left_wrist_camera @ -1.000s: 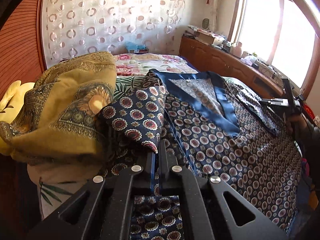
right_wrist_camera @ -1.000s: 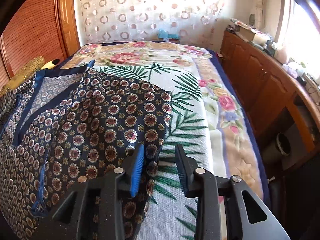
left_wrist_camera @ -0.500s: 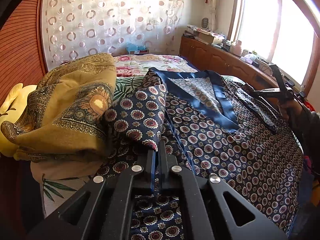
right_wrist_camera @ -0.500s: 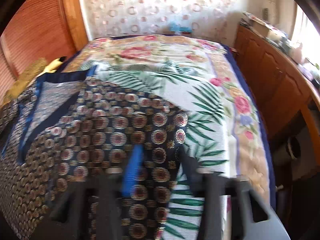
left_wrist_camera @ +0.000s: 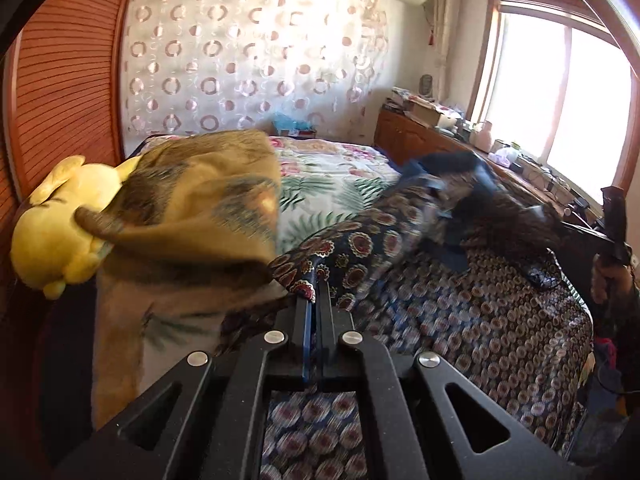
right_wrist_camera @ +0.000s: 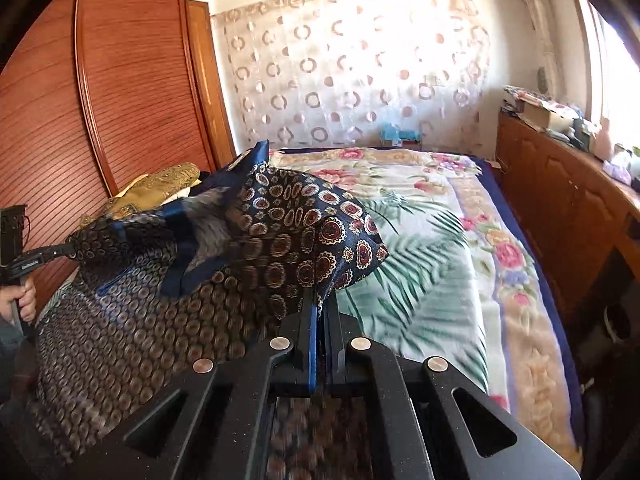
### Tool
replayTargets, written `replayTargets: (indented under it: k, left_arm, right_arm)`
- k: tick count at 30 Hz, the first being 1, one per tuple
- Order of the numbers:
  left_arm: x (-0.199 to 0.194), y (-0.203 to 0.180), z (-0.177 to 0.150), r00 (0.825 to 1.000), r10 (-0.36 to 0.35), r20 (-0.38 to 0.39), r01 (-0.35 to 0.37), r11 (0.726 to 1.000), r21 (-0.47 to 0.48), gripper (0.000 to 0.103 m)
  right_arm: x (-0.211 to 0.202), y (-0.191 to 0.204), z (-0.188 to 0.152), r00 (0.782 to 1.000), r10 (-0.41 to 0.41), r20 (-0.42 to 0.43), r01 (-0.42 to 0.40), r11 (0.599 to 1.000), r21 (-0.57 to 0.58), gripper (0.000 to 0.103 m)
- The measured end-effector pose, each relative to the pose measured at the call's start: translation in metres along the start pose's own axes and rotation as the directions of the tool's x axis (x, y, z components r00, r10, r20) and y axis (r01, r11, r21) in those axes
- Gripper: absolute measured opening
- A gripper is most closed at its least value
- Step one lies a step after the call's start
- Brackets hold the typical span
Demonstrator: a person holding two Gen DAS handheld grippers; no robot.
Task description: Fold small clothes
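A dark blue garment with round medallion print and plain blue trim (left_wrist_camera: 472,320) is lifted off the bed between both grippers. My left gripper (left_wrist_camera: 316,292) is shut on one edge of it. My right gripper (right_wrist_camera: 320,304) is shut on the opposite edge of the garment (right_wrist_camera: 280,232). The right gripper also shows at the far right of the left wrist view (left_wrist_camera: 612,224), and the left gripper at the far left of the right wrist view (right_wrist_camera: 24,256). The cloth sags and bunches in the middle.
The bed has a floral and palm-leaf blanket (right_wrist_camera: 432,240). An olive-gold patterned cloth (left_wrist_camera: 192,200) and a yellow plush toy (left_wrist_camera: 60,224) lie at the bed's left side. A wooden wardrobe (right_wrist_camera: 120,100) stands on the left; a wooden cabinet (right_wrist_camera: 560,200) under the window on the right.
My right gripper has closed on the garment's edge. Both grippers have risen, lifting the garment off the bed so that it bunches between them.
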State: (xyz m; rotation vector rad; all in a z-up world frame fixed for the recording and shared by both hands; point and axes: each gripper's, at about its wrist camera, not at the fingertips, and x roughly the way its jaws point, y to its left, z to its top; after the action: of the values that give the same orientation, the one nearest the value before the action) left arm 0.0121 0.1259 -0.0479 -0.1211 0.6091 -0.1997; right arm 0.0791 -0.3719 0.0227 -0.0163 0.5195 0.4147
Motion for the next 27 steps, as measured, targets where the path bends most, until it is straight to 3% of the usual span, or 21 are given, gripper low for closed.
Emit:
replayTargets:
  k: [9, 14, 16, 19, 25, 27]
  left_arm:
    - [-0.029, 0.037, -0.042, 0.999, 0.048, -0.024, -0.05, 0.992, -0.118, 0.002]
    - [-0.047, 0.032, -0.052, 0.997, 0.073, -0.027, -0.076, 0.992, -0.101, 0.002]
    - [-0.047, 0.031, -0.053, 0.995, 0.088, -0.036, -0.09, 0.993, -0.071, 0.002]
    - [-0.048, 0.036, -0.054, 0.991, 0.133, -0.034, -0.135, 0.989, -0.056, 0.01]
    - [-0.051, 0.05, -0.045, 0.99, 0.142, -0.019, -0.143, 0.988, -0.063, 0.044]
    - [-0.049, 0.052, -0.039, 0.99, 0.141, -0.015, -0.141, 0.989, -0.053, 0.065]
  right_arm:
    - [-0.063, -0.027, -0.055, 0.998, -0.033, -0.058, 0.038, 0.996, 0.079, 0.002]
    - [-0.087, -0.018, -0.064, 0.993, -0.029, -0.113, 0.034, 0.999, 0.039, 0.002]
    - [-0.087, -0.019, -0.066, 0.987, -0.072, -0.145, 0.073, 0.997, 0.003, 0.002]
    - [-0.078, -0.019, -0.063, 0.979, -0.1, -0.176, 0.1, 0.995, -0.012, 0.002]
    - [-0.083, -0.006, -0.046, 0.984, -0.109, -0.143, 0.105, 0.994, -0.034, 0.015]
    - [-0.09, -0.008, -0.038, 0.986, -0.123, -0.114, 0.119, 0.992, -0.039, 0.024]
